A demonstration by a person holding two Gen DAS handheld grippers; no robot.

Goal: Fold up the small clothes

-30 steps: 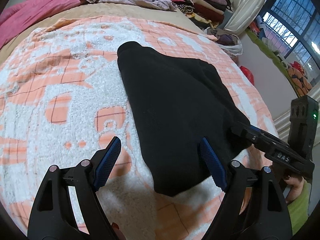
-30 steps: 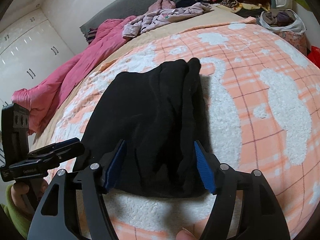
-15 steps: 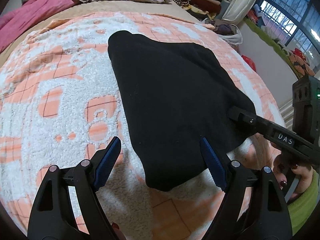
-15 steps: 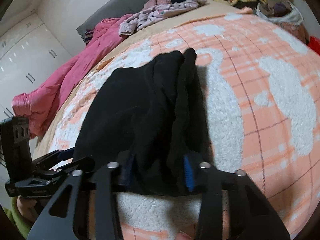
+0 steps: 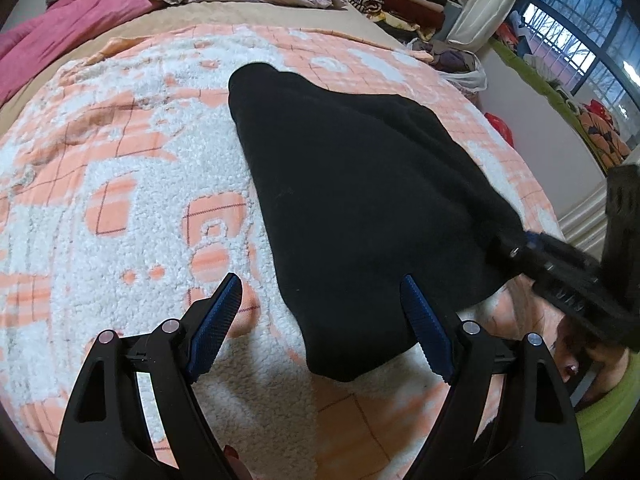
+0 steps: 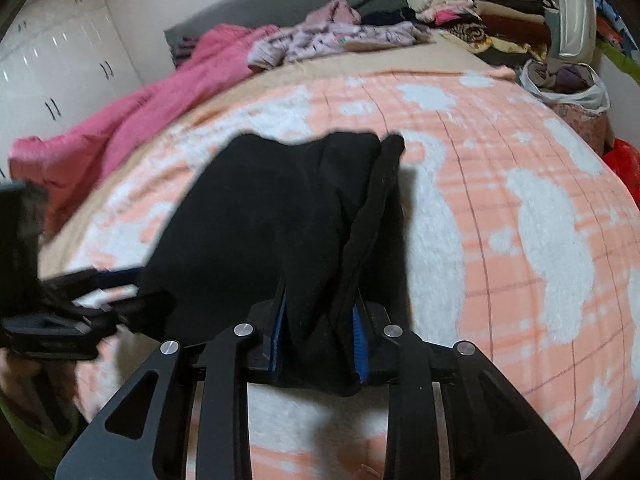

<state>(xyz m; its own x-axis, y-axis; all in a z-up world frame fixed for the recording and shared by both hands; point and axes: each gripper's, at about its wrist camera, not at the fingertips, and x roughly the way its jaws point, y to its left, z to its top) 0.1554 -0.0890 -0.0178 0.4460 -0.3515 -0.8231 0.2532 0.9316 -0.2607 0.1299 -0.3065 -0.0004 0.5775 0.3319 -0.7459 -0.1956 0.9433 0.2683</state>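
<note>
Black garment [image 6: 272, 216] long axis runs away from right hand-held gripper [image 6: 318, 330], clamped.

I see the garment [image 5: 360, 208] lying on the blanket [image 5: 120, 200], which covers the bed's near part. My left gripper [image 5: 320, 320] hangs over the garment's near corner, one finger above the cloth, the other over the blanket. My right gripper [image 6: 318, 328] sits at the garment's near right edge, with bunched cloth between its fingers. Behind the blanket, a quilt [image 6: 140, 120] lies left, loose clothes [image 6: 332, 36] in the middle, and a stack [image 6: 480, 12] right.
</note>
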